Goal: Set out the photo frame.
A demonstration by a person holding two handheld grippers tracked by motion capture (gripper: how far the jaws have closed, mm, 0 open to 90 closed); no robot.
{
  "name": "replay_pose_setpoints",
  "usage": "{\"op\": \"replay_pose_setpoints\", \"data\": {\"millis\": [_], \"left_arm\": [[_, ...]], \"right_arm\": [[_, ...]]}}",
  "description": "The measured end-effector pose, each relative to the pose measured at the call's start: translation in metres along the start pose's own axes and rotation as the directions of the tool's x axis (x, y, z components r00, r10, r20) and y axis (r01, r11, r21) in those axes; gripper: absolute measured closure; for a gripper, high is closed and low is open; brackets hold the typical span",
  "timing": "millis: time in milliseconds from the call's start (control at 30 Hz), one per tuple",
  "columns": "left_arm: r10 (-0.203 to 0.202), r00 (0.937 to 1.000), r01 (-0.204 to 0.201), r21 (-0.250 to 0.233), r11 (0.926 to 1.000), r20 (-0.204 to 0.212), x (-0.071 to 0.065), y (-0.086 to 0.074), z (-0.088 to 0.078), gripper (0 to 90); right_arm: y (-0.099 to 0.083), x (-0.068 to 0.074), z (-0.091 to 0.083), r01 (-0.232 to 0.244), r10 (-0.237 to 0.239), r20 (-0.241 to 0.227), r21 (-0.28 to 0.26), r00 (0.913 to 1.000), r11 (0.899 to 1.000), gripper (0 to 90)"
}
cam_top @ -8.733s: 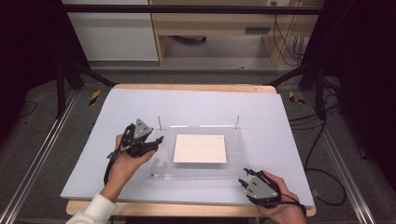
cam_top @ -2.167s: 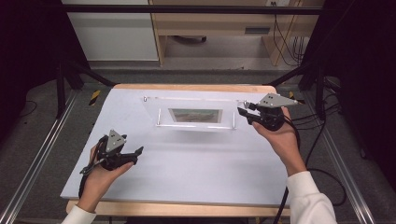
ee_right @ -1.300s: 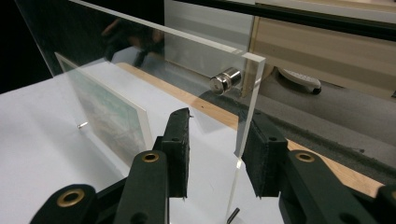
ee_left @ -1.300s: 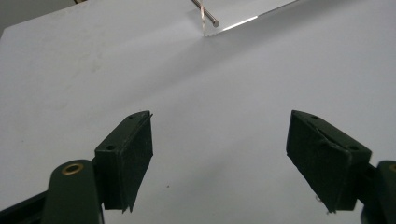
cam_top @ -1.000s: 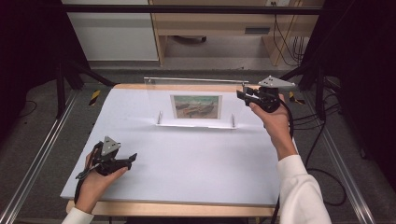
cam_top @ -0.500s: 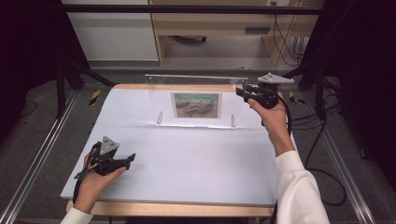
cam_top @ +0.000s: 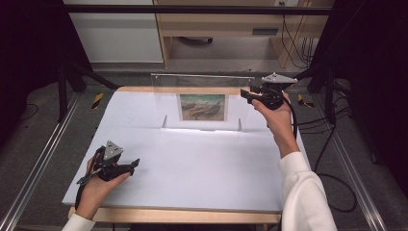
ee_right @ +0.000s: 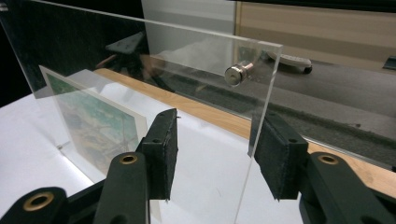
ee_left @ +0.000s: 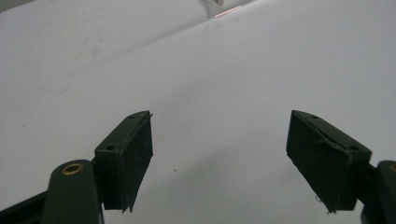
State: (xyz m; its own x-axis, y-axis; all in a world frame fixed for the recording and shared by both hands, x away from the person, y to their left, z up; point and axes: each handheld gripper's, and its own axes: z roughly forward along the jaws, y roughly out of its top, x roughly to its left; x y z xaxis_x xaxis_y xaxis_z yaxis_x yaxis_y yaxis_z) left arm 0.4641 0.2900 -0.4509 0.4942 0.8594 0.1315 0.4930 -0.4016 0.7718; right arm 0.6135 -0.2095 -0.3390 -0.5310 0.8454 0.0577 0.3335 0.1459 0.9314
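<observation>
The table [cam_top: 192, 163], covered by a white sheet with a wooden edge along the near and far sides, stands on a grey floor [cam_top: 38, 120] between metal rails; pale furniture [cam_top: 115, 33] and cables lie beyond it. A clear frame [cam_top: 202, 103] stands upright near the far edge of the table, with a painted picture [cam_top: 202, 107] held inside it and a metal stud [ee_right: 236, 73] near its upper corner.

The right arm, in a white sleeve [cam_top: 303, 192], reaches far forward and up, with the hand at the frame's right end. The right gripper [cam_top: 250, 93] is held level there; its jaws have just been opening, and the frame's edge stands between them. The left pad is clear of the pane; whether the right pad touches it I cannot tell.

The left hand [cam_top: 98, 180] rests low at the near left of the table, well apart from the frame. The left gripper [cam_top: 134, 163] points across the sheet, jaws wide apart and holding nothing.
</observation>
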Motion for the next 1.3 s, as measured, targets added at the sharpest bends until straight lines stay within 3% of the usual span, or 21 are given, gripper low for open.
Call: {"op": "replay_pose_setpoints", "data": {"millis": [533, 700, 867, 1100, 1200, 1300], "left_arm": [[0.024, 0.9997, -0.024, 0.008, 0.9997, 0.011, -0.005, 0.000, 0.001, 22.6], [0.019, 0.9998, -0.019, -0.001, 0.9998, 0.007, -0.005, 0.001, 0.000, 22.6], [0.019, 0.9998, -0.019, 0.008, 0.9998, 0.005, -0.005, 0.000, 0.001, 22.3], [0.012, 0.9999, -0.012, 0.002, 0.9999, -0.001, -0.006, -0.001, 0.002, 20.5], [0.010, 0.9999, -0.010, 0.005, 0.9999, -0.005, -0.007, -0.001, 0.003, 18.0], [0.005, 0.9999, -0.005, 0.010, 0.9999, -0.010, -0.006, -0.001, 0.003, 15.4]], "right_arm": [[0.003, -0.002, 0.008, -0.005, 0.004, 0.017, 0.036, 0.9999, 0.999, 48.9], [0.001, -0.003, 0.008, -0.012, 0.010, 0.045, 0.031, 0.9989, 0.999, 41.5], [-0.006, 0.001, -0.004, 0.003, -0.006, 0.092, 0.028, 0.9958, 1.000, 29.7], [-0.030, 0.020, -0.031, 0.049, -0.057, 0.162, 0.055, 0.9852, 0.997, 17.0], [-0.042, 0.029, -0.043, 0.052, -0.064, 0.170, 0.072, 0.9835, 0.996, 14.8], [-0.058, 0.036, -0.055, 0.030, -0.040, 0.163, 0.060, 0.9858, 0.998, 13.5]]}}
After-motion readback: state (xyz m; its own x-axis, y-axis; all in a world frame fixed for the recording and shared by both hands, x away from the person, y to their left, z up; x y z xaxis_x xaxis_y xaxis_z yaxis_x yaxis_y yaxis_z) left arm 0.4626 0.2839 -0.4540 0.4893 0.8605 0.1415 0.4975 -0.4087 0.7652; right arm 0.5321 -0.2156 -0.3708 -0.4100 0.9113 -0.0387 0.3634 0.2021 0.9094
